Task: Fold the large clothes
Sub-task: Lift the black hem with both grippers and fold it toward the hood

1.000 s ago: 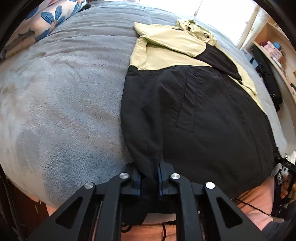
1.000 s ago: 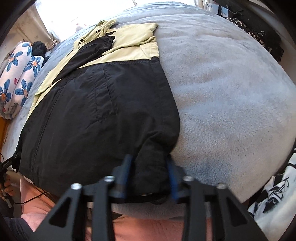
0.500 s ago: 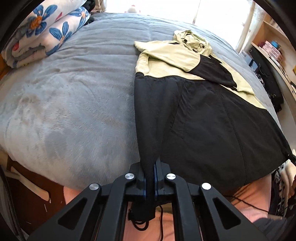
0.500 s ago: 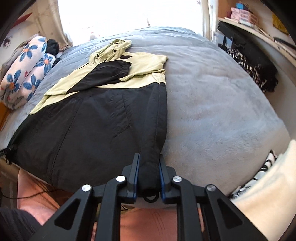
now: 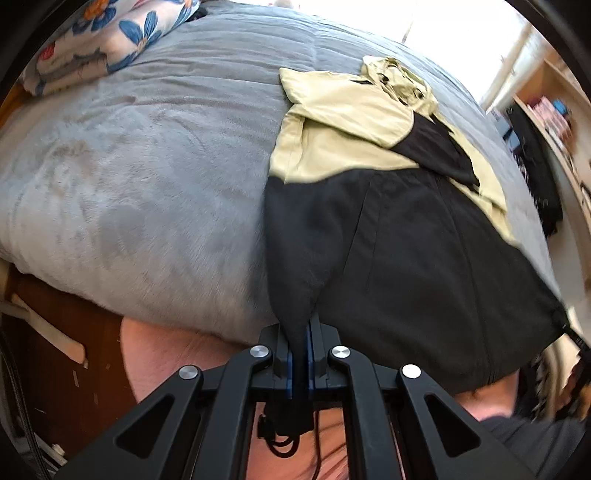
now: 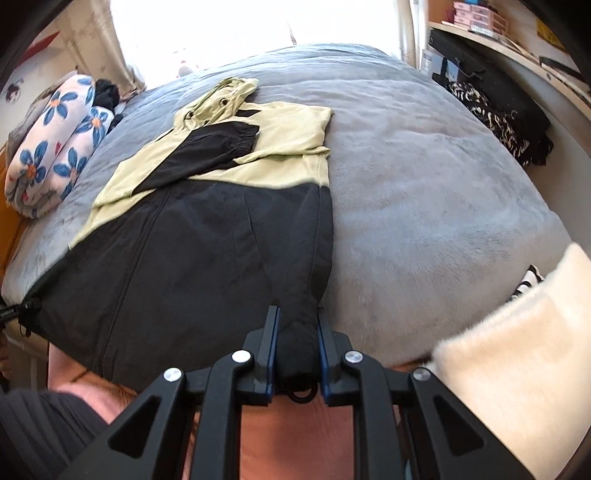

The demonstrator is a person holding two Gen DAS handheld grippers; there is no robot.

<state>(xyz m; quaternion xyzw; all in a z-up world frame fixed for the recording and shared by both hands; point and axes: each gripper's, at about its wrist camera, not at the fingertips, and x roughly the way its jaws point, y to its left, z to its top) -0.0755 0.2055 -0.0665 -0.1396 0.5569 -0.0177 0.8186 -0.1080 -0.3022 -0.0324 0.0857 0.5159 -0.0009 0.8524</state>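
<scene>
A large black and pale-yellow hooded jacket (image 5: pixel 399 229) (image 6: pixel 207 236) lies spread on a grey bed, hood at the far end, both sleeves folded across the chest. My left gripper (image 5: pixel 300 332) is shut on the jacket's near left hem corner, the black cloth pinched thin between its blue pads. My right gripper (image 6: pixel 297 328) is shut on the near right hem corner, a thicker bunch of cloth with a drawcord loop hanging below. Both corners are lifted off the bed and the hem is stretched between them.
The grey fleece bed cover (image 5: pixel 155 177) (image 6: pixel 424 192) spreads wide on both sides of the jacket. A rolled floral quilt (image 6: pixel 51 155) (image 5: pixel 110 33) lies at the far left. A shelf with dark clothes (image 6: pixel 498 110) stands at the right. A cream fleece item (image 6: pixel 517 362) is near right. The person's legs show below.
Both grippers have risen with the hem corners and tightened on the cloth. The jacket's lower part is pulled taut and lifted off the bed edge.
</scene>
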